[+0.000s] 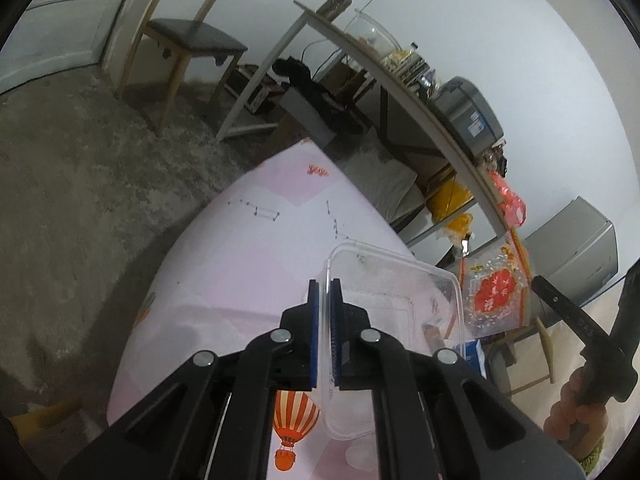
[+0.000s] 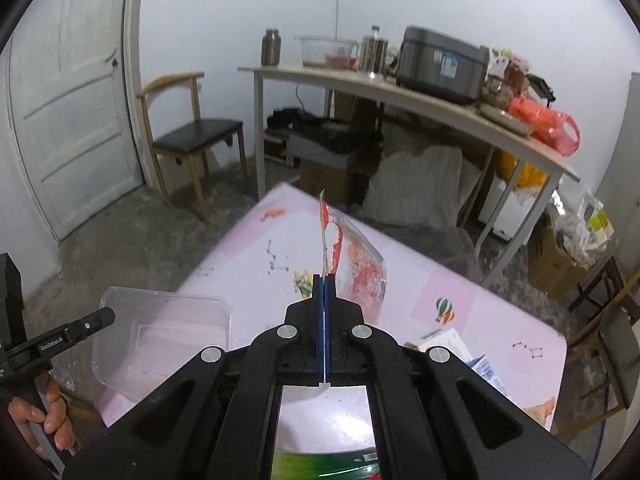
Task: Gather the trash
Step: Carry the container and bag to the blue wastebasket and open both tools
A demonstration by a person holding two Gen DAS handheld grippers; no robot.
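Left gripper (image 1: 327,292) clamps clear plastic container (image 1: 394,300), right gripper (image 2: 324,286) clamps snack wrapper (image 2: 360,268), both above pink table (image 2: 460,292); binning outstanding.

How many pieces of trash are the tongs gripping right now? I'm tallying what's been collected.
2: a clear plastic container clamped by its rim in the left tongs, and a red-printed clear wrapper pinched in the right tongs.

Clear glossy plastic container (image 1: 400,304) — crinkly shiny wrapper (image 2: 360,268) — smooth tablecloth (image 2: 480,292).
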